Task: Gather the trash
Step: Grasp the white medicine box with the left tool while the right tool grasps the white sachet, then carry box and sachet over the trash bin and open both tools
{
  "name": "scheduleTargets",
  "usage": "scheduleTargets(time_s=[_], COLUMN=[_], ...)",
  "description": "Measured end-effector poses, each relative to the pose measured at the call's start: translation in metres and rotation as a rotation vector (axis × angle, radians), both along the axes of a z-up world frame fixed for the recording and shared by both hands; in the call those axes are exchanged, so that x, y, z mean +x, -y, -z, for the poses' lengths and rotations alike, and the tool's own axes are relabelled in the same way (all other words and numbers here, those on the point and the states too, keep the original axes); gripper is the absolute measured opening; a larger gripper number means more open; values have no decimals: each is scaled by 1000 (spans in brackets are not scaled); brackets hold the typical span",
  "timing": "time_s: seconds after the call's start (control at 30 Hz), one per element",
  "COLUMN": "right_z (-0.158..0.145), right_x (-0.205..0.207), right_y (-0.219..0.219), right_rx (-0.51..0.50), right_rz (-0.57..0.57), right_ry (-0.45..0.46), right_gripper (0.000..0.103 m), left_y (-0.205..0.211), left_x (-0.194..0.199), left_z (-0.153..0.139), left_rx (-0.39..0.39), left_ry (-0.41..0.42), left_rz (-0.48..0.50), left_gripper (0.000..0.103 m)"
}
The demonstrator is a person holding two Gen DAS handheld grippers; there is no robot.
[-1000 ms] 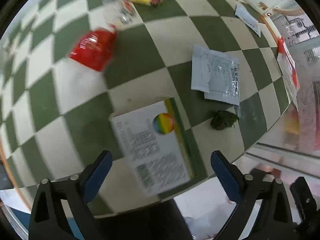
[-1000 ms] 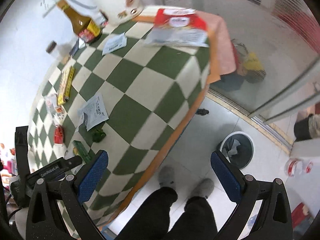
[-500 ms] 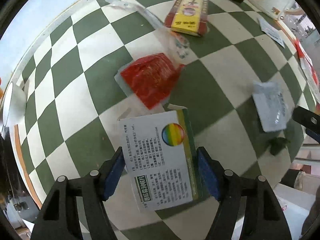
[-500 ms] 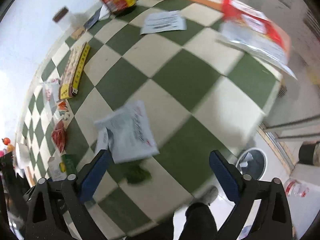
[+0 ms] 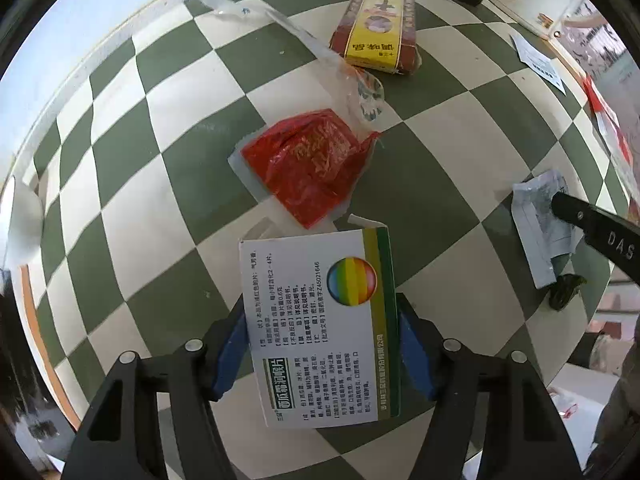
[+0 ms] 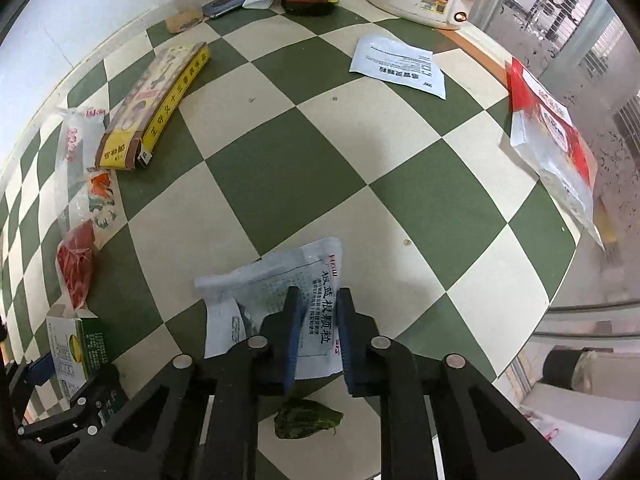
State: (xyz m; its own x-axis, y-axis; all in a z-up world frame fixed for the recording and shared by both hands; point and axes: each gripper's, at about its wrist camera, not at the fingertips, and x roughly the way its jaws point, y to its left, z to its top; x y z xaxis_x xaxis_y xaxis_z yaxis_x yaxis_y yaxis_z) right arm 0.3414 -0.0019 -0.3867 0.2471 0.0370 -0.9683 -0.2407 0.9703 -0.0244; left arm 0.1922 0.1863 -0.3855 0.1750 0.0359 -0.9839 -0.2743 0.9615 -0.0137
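The left gripper clenched the medicine box, and the right gripper pinched the white sachet just beyond the green leaf. The red wrapper and the yellow carton, farther off, remained on the tabletop; collection looked barely begun.

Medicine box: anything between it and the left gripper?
Nothing visible. The left gripper has its blue pads against both long sides of the medicine box, with no other item in between. The red wrapper lies just beyond the box's far end, outside the gripper.
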Motion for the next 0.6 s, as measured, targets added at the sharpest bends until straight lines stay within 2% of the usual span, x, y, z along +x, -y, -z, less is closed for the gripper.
scheduleTargets(time_s=[0.13, 0.23, 0.4, 0.5, 0.6], right_z=[-11, -28, -57, -73, -91], right_x=[-1, -1, -1, -3, -7], right_y=[4, 9, 25, 40, 62], right_rx=[39, 85, 153, 187, 217], right_rz=[28, 54, 103, 138, 185], right_ry=[22, 49, 98, 126, 159], right_gripper=[14, 13, 13, 13, 13], left_y=[-2, 15, 36, 47, 66], left_x=[-10, -16, -21, 0, 37], left_z=[-11, -26, -69, -98, -119], left_rx=[24, 41, 85, 104, 112], left_ry=[25, 61, 152, 213, 264], left_rz=[30, 59, 119, 152, 185], left_gripper=[64, 64, 64, 64, 64])
